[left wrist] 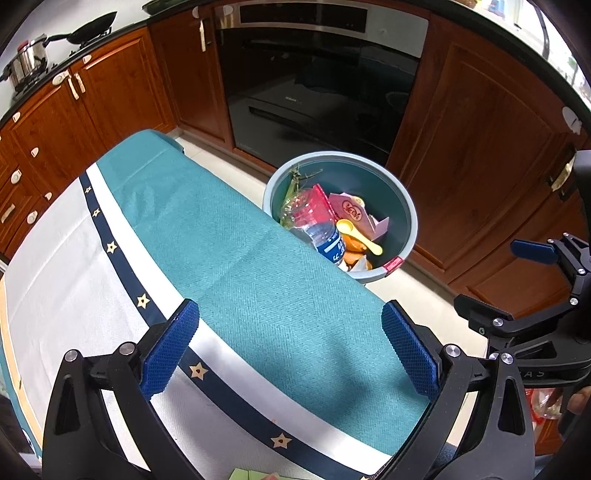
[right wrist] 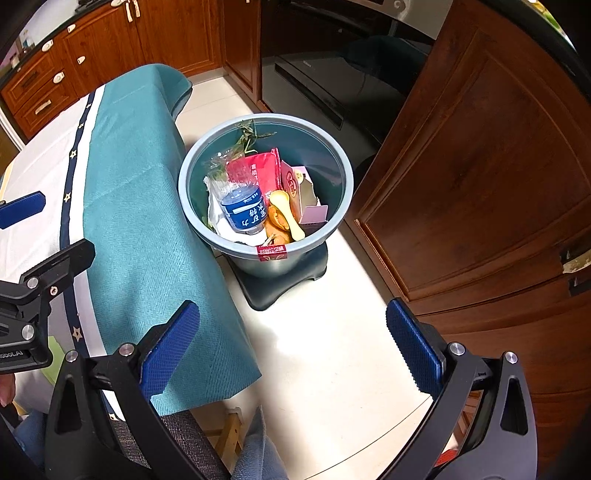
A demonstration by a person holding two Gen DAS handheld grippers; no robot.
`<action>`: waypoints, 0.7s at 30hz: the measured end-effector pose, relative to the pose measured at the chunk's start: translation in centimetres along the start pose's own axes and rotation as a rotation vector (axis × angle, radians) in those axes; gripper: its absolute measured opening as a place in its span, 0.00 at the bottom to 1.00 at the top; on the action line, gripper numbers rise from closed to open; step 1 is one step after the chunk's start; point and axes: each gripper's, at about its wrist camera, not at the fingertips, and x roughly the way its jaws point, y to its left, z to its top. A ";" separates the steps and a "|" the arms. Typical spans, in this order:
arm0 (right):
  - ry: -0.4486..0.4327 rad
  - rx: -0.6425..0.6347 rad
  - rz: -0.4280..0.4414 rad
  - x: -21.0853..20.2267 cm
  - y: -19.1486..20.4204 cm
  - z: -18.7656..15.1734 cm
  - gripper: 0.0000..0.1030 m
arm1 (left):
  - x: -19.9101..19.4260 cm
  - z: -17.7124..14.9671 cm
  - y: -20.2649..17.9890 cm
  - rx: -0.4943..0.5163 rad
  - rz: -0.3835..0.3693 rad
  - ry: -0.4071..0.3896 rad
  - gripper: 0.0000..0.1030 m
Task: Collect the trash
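Observation:
A blue-grey trash bin [right wrist: 343, 158] [left wrist: 408, 206] stands on the floor beside the table. Inside lie a crushed plastic water bottle [right wrist: 242, 206] [left wrist: 325, 240], a red packet [right wrist: 264, 170], a pink carton [right wrist: 295, 184] [left wrist: 351, 214], a yellow spoon [right wrist: 288, 212] [left wrist: 356, 232], orange peel and green stems. My left gripper [left wrist: 291, 350] hovers open over the table's teal cloth [left wrist: 236, 254], nothing between its fingers. My right gripper [right wrist: 295, 350] is open above the floor, short of the bin, and empty. Each gripper shows at the other view's edge.
Brown wooden cabinets [right wrist: 480, 166] and a dark built-in oven [left wrist: 317, 85] line the far wall. A pot and a pan [left wrist: 92, 27] sit on the counter. The table [left wrist: 66, 258] carries a white cloth with a navy star band. Pale floor [right wrist: 332, 350] lies below my right gripper.

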 end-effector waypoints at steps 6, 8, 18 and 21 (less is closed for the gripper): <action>0.004 -0.004 0.001 0.0 0.2 0.1 0.95 | 0.1 0.0 0.0 -0.001 0.002 0.000 0.96; 0.005 -0.005 0.002 0.1 0.2 0.1 0.95 | 0.1 0.0 0.1 -0.003 -0.001 0.000 0.96; 0.011 -0.008 0.001 0.3 0.4 0.1 0.95 | 0.1 -0.1 0.1 -0.009 -0.050 -0.005 0.96; 0.011 -0.009 0.001 0.4 0.4 0.1 0.95 | 0.2 -0.1 -0.1 0.005 -0.080 0.006 0.96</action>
